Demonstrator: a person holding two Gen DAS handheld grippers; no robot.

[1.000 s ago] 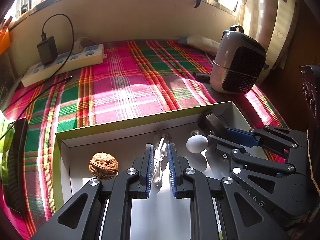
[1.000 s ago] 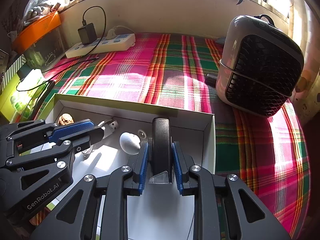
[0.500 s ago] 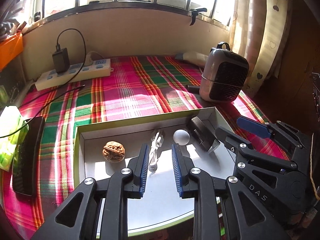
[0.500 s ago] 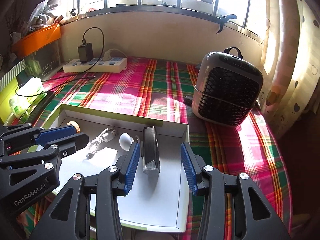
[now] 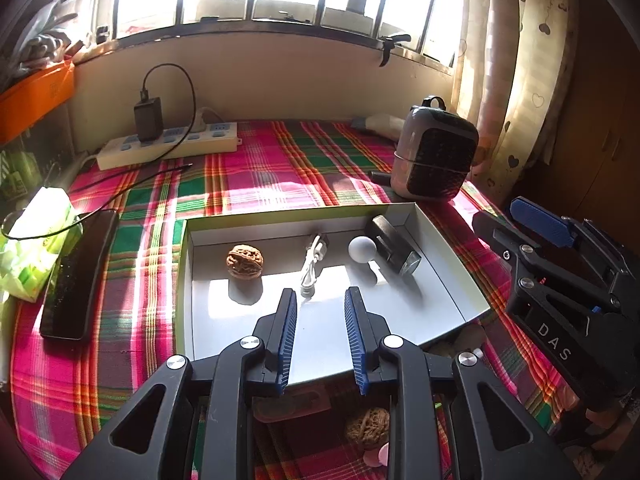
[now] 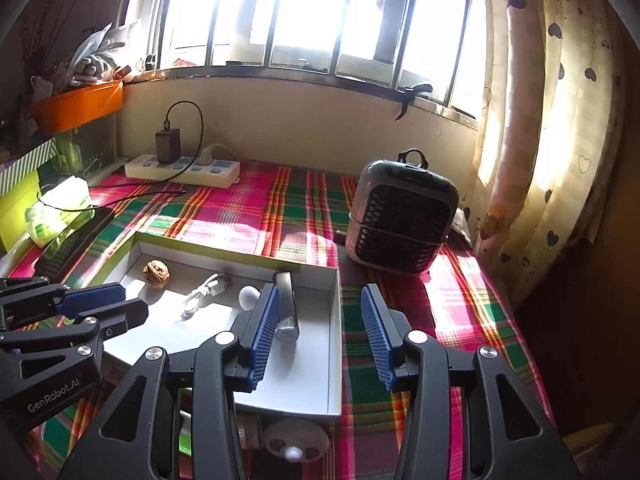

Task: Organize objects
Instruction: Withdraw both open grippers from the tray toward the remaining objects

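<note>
A shallow white box point(image 5: 444, 276) point(image 6: 334, 320) on the plaid cloth holds a walnut point(image 5: 245, 261) point(image 6: 156, 274), a coiled white cable point(image 5: 312, 266) point(image 6: 202, 294), a white ball point(image 5: 362, 247) point(image 6: 249, 295) and a dark rectangular device point(image 5: 394, 248) point(image 6: 286, 304). My left gripper point(image 5: 320, 314) is open and empty, held above the box's near part. My right gripper point(image 6: 318, 316) is open and empty, over the box's right wall; it also shows in the left wrist view point(image 5: 516, 220).
A small heater point(image 5: 434, 152) point(image 6: 402, 222) stands right of the box. A power strip with a charger point(image 5: 168, 146) point(image 6: 182, 166) lies at the back. A black phone point(image 5: 78, 276) and a green pack point(image 5: 34, 240) lie at the left. A second walnut point(image 5: 368, 426) lies near the table's front edge.
Both grippers let go, the left of the white cable and the right of the dark device, opened, and pulled back and up from the box. The items stay in the box.
</note>
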